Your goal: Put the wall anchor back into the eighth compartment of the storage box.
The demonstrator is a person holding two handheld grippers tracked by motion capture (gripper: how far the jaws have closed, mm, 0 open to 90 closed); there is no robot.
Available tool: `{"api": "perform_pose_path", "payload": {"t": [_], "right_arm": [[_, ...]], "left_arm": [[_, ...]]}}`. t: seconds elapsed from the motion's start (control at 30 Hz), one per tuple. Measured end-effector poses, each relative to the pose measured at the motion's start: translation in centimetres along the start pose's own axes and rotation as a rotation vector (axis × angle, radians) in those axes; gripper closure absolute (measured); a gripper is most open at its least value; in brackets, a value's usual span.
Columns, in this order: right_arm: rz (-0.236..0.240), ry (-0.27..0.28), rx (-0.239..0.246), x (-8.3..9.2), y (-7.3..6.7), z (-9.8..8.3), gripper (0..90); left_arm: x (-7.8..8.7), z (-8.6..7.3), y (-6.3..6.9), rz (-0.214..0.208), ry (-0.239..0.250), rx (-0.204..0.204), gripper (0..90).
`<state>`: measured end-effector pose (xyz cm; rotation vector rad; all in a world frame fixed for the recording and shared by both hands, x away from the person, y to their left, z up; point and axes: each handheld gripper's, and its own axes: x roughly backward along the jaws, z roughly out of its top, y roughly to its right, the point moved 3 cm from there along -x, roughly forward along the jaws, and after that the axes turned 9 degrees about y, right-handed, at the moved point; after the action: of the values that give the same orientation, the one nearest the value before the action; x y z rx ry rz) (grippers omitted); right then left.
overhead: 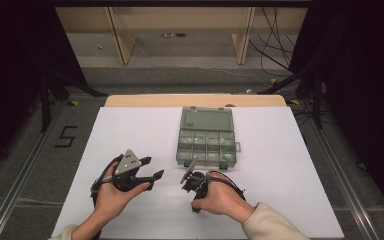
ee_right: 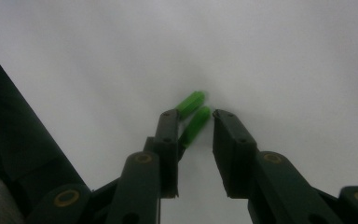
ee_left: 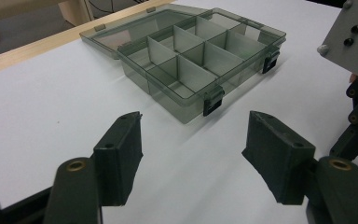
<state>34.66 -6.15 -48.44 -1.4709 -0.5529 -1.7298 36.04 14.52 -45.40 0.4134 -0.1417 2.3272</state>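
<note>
Green clip (ee_right: 193, 116) sits between your right gripper (ee_right: 193, 122)'s narrowed jaws on the white worktop (overhead: 130, 125); your left gripper (ee_left: 193, 135) hangs released near the open organizer box (ee_left: 200, 51).

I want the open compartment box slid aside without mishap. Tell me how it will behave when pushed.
The compartment box looks like thin clear plastic with empty cells, so probably light and quick to slide on the smooth white table. Its lid lies flat behind, so a push on one corner would likely turn it.

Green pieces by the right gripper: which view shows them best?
Right gripper view: the two green pieces lie on the white table at the right gripper jaw tips, close but blurred. The high view gives only a green speck.
</note>
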Motion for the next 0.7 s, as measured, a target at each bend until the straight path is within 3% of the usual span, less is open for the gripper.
{"api": "perform_pose_path", "payload": {"t": [0.13,0.3,0.37,0.6,0.67,0.7], "right_arm": [[-0.014,-0.002,0.001,-0.01,-0.16,0.02,72.3],[-0.018,0.005,-0.002,-0.06,-0.62,0.16,71.3],[-0.018,0.004,0.003,-0.07,-0.61,0.16,71.2],[-0.054,-0.010,0.054,-0.24,-0.24,-0.05,75.7],[-0.049,-0.023,0.029,-0.11,-0.70,0.02,74.8],[-0.061,-0.013,0.066,-0.25,-0.52,-0.03,76.3]], "left_arm": [[-0.05,-0.06,0.09,0.002,-0.002,0.017,36.0],[-0.04,0.00,0.00,-0.001,0.000,-0.002,36.0],[-0.05,-0.03,0.03,-0.003,-0.002,0.008,36.0],[-0.03,0.01,0.02,-0.001,0.000,-0.001,36.0],[-0.05,0.00,0.02,-0.001,-0.001,-0.001,36.0],[-0.07,-0.03,0.09,0.001,-0.002,0.012,36.0]]}}
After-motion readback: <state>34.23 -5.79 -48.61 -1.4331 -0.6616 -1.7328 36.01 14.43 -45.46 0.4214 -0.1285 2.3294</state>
